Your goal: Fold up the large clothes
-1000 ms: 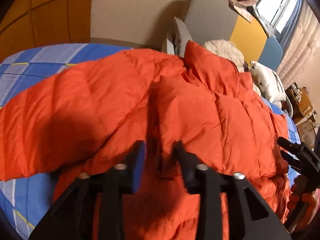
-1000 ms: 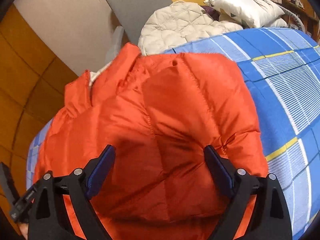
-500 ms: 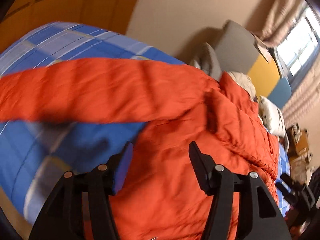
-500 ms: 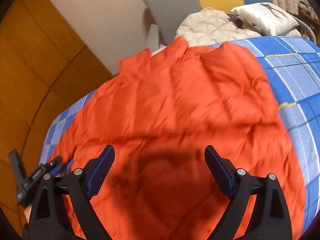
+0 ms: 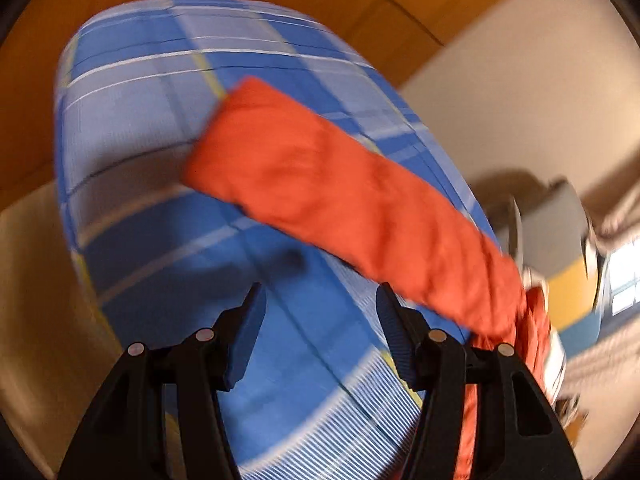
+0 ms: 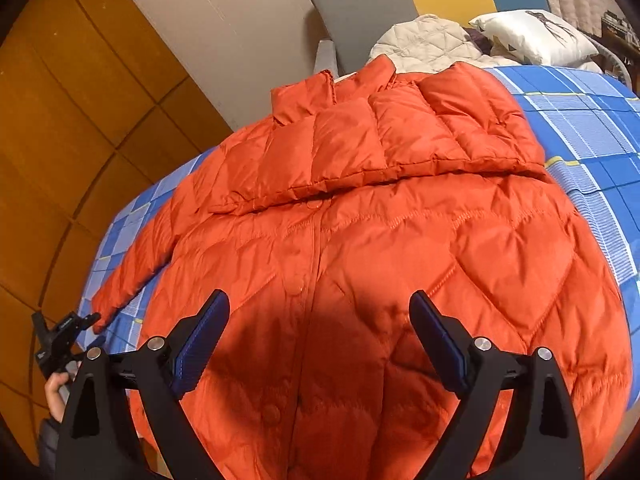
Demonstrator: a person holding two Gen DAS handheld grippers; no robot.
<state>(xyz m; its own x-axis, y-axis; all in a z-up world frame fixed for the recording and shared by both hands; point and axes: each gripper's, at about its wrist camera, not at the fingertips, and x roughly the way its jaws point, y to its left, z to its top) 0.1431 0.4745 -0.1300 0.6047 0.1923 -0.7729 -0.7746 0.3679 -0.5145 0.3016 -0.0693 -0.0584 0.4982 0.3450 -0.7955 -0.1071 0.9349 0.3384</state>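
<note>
An orange puffer jacket (image 6: 360,240) lies front up on a blue plaid bed (image 6: 592,120). One sleeve is folded across its chest (image 6: 400,140); the other sleeve (image 5: 340,196) stretches out flat over the bedspread to the jacket's left. My left gripper (image 5: 320,312) is open and empty, just short of that outstretched sleeve. It also shows in the right wrist view (image 6: 64,336) near the sleeve's cuff. My right gripper (image 6: 320,336) is open and empty above the jacket's lower front, over the button line.
A cream quilted garment (image 6: 424,44) and a white pillow (image 6: 532,36) lie at the head of the bed by a grey, yellow and blue headboard (image 6: 360,4). Orange-brown wall panels (image 6: 60,120) run along the left side of the bed. A window (image 5: 624,280) shows at far right.
My left gripper opened, left the jacket's body and swung left toward the outstretched sleeve. My right gripper drew back, showing the whole jacket with one sleeve folded across the chest.
</note>
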